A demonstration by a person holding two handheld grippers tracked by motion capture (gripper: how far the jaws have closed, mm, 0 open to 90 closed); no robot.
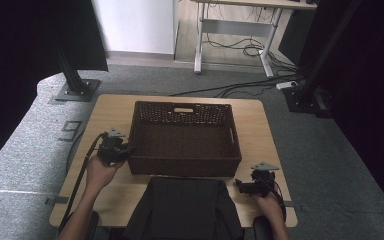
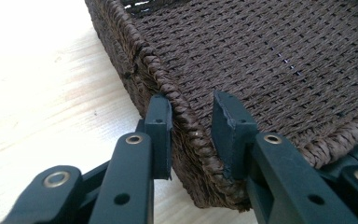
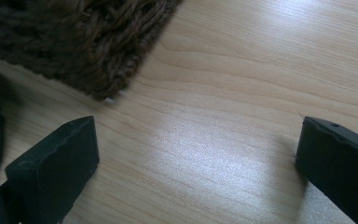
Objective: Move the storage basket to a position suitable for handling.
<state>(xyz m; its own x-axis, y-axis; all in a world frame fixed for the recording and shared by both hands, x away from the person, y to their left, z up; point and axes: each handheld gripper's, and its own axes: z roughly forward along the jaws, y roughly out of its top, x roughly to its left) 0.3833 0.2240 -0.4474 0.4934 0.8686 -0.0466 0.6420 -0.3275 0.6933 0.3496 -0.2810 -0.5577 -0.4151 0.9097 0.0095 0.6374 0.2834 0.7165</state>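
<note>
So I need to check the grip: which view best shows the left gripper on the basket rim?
The left gripper view: the left gripper straddles the woven basket rim, pads pressing it. The high view shows it small at the basket's left wall; the right gripper view catches a blurred corner.

You're looking at a basket (image 2: 270,60) of dark brown woven fibre, rough and matt, its rim braided. The table (image 3: 242,107) beneath is pale wood with a smooth, faintly shiny grain. Your left gripper (image 2: 192,135) has matt black plastic jaws with metal rivets.

Dim high view, glare on the tabletop (image 3: 214,154) (basket (image 3: 74,37) blurred).
</note>
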